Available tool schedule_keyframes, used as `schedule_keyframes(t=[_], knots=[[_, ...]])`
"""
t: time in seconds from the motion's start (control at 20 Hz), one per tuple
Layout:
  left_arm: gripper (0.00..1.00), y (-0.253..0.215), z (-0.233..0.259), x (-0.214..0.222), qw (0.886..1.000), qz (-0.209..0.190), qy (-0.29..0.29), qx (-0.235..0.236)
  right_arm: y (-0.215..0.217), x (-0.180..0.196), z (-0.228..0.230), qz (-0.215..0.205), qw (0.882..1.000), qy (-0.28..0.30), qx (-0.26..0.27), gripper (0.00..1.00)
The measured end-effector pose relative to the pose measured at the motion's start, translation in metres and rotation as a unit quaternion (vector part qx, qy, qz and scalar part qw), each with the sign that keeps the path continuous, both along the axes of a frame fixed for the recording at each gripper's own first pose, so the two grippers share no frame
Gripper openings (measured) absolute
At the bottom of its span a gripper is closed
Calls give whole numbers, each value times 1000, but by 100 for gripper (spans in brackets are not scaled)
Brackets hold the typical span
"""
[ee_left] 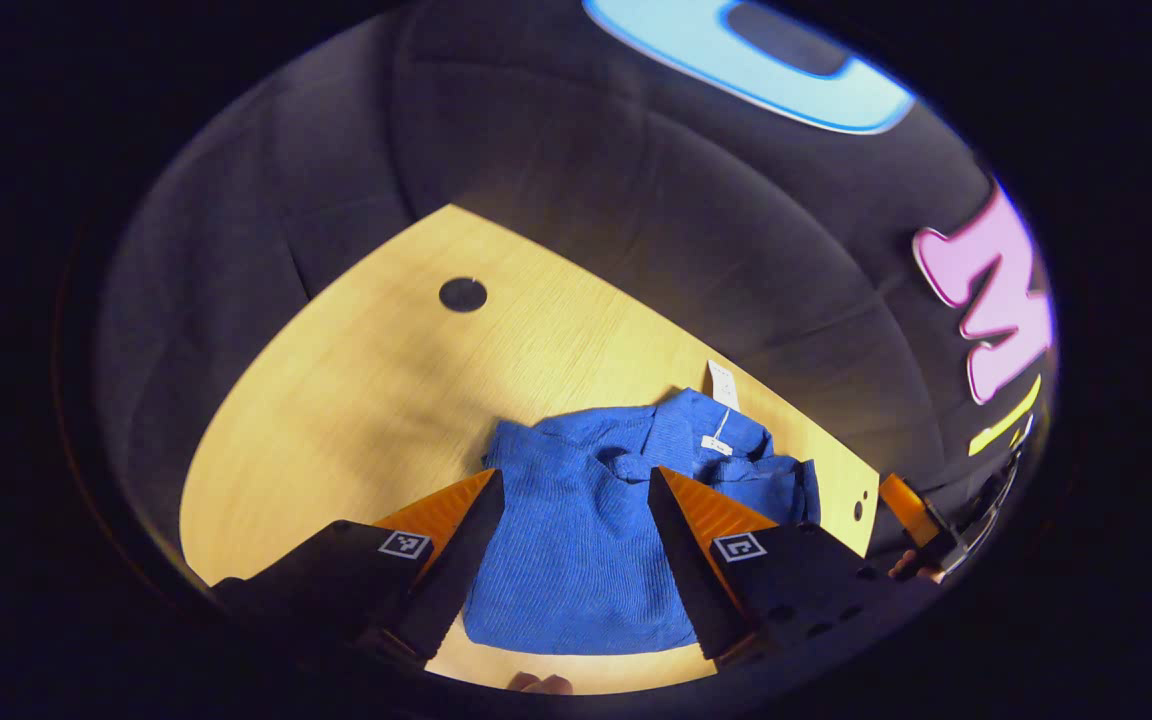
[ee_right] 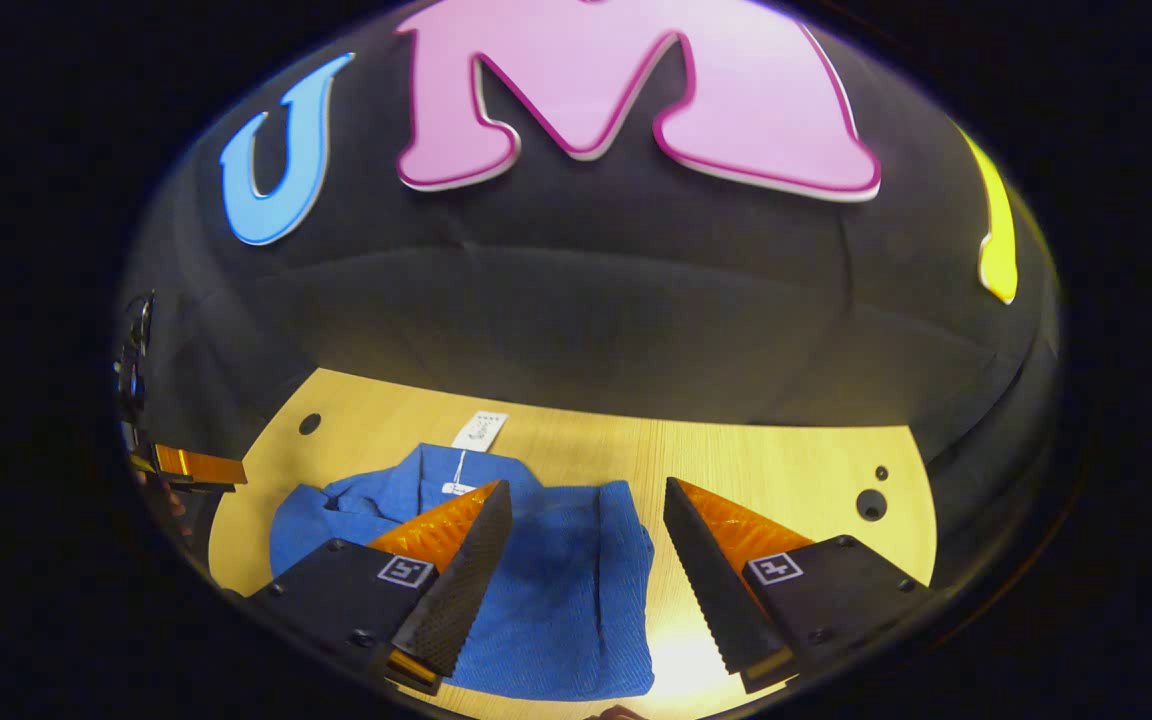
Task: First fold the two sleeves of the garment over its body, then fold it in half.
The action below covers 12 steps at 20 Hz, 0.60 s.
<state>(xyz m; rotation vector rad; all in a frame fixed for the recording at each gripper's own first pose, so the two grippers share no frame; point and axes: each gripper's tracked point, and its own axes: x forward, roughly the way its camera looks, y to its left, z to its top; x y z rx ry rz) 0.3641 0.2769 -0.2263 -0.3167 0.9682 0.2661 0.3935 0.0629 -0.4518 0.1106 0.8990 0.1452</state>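
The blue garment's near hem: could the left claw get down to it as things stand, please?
Probably yes. The left claw hangs open above the blue garment, and nothing lies on the table between them; the near hem looks uncovered.

White tag (ee_right: 479, 431) on garment (ee_right: 576, 590) (print unreadable).
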Motion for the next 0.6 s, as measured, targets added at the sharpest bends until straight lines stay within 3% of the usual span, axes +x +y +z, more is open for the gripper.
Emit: schedule_keyframes(t=[0.2, 0.3, 0.4, 0.6], knots=[[85, -32, 54, -12, 992, -43, -72, 96, 16, -30, 48, 21, 999, -41, -4, 98], [82, -44, 88, -22, 980, -59, -117, 148, 23, -43, 73, 28, 998, -62, -8, 98], [85, -60, 125, -34, 966, -79, -161, 187, 30, -55, 104, 28, 996, -86, -11, 98], [85, -94, 178, -65, 941, -107, -230, 225, 42, -78, 175, 12, 989, -144, -6, 97]])
